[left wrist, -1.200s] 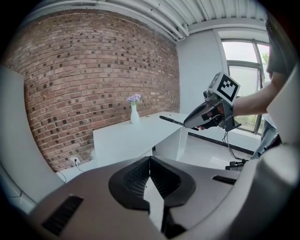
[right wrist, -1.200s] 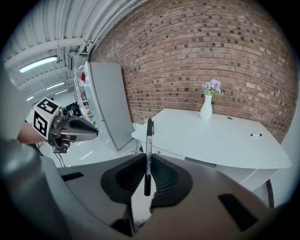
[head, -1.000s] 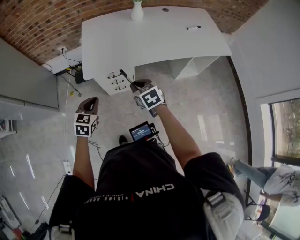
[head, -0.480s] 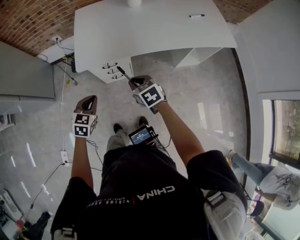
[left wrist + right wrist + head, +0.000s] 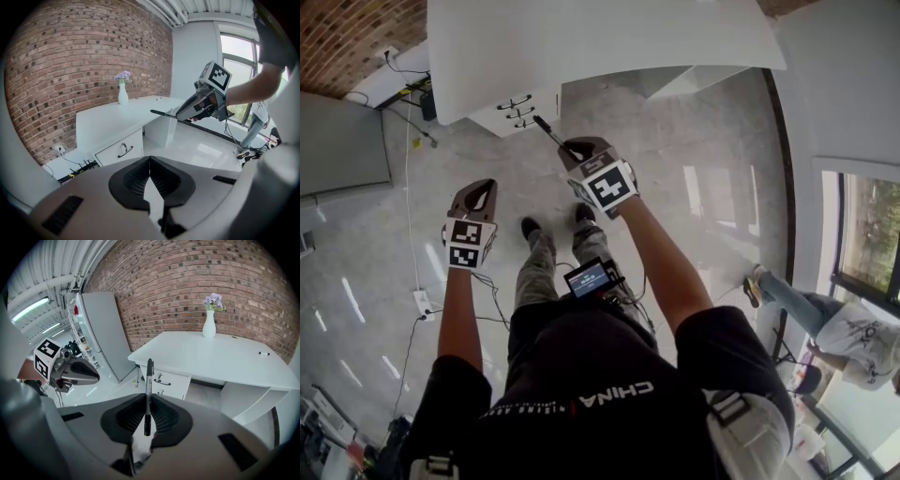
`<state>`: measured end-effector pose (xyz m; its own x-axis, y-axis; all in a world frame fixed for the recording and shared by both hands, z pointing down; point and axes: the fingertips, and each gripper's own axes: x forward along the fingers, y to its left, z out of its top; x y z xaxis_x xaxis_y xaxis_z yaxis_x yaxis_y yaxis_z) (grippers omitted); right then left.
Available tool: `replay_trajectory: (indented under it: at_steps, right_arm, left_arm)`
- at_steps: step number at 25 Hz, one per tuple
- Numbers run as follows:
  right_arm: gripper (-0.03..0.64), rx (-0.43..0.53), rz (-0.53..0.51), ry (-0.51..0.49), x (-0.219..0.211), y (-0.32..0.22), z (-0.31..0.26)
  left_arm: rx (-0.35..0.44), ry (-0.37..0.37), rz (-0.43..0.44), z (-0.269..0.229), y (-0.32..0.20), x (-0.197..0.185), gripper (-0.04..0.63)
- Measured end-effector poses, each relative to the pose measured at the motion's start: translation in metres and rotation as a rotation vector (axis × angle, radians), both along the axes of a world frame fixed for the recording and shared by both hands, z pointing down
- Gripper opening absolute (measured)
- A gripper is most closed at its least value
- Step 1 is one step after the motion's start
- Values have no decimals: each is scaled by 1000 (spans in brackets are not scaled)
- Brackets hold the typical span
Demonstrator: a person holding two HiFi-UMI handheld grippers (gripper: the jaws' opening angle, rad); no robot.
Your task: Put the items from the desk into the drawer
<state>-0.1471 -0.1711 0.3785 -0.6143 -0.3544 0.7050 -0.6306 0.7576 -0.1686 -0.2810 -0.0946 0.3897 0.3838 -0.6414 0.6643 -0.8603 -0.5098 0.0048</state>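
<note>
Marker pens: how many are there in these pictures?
2. One marker is clamped in the right gripper; the other marker lies on the white desk, toward its right end. Others may be hidden.

Two handheld grippers: left gripper (image 5: 150, 164) and right gripper (image 5: 148, 401). Two black markers: a held marker (image 5: 149, 380) and a desk marker (image 5: 264, 353). One white desk (image 5: 225, 357). One white vase (image 5: 209, 326) of flowers. Three drawer handles (image 5: 521, 113). One grey cabinet (image 5: 101, 333).
</note>
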Motion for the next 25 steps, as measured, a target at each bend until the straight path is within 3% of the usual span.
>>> replay_trajectory:
  at_steps: [9, 15, 25]
  right_arm:
    - [48, -79, 7, 21, -4, 10, 99]
    - [48, -51, -5, 19, 3, -9, 172]
    - [48, 76, -60, -5, -9, -56, 305]
  left_arm:
    - [-35, 14, 33, 90, -14, 1, 12]
    - [-23, 40, 30, 173, -34, 15, 12]
    - [87, 8, 39, 318, -98, 6, 12]
